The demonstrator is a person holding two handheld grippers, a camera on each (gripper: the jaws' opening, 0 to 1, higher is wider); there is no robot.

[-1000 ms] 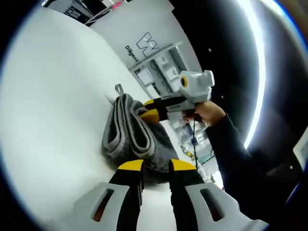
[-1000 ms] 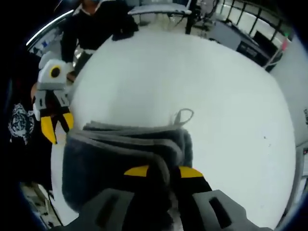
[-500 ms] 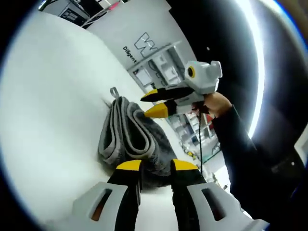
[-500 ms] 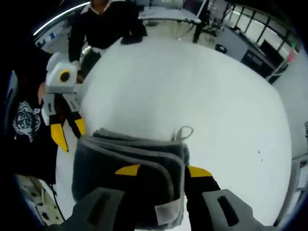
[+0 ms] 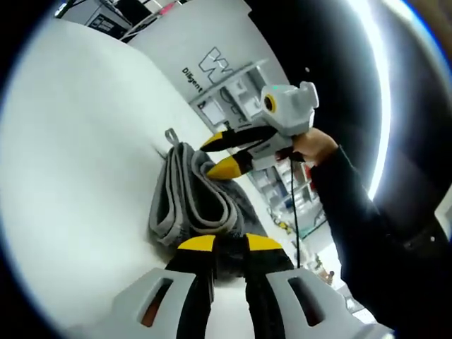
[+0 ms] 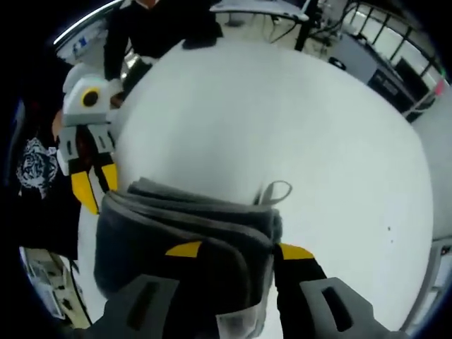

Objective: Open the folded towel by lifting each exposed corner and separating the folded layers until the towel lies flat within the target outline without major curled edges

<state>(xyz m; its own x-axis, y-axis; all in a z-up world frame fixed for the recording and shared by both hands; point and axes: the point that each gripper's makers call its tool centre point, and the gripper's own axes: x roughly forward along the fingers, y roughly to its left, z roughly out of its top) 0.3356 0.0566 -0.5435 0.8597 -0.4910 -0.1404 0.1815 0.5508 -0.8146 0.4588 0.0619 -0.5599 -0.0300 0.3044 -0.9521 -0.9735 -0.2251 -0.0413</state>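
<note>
Right tongs [image 6: 233, 251] gape over the folded towel [image 6: 183, 229]; left tongs [image 5: 230, 244], nearly closed, hold nothing; grabbing several layers risks dragging the bundle.

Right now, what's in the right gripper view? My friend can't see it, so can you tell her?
A folded grey towel lies on a white table, and the right gripper has its yellow-tipped jaws open on either side of the towel's top layers. A small hanging loop sticks out from the towel's far edge, and the left gripper waits at the towel's left side.
</note>
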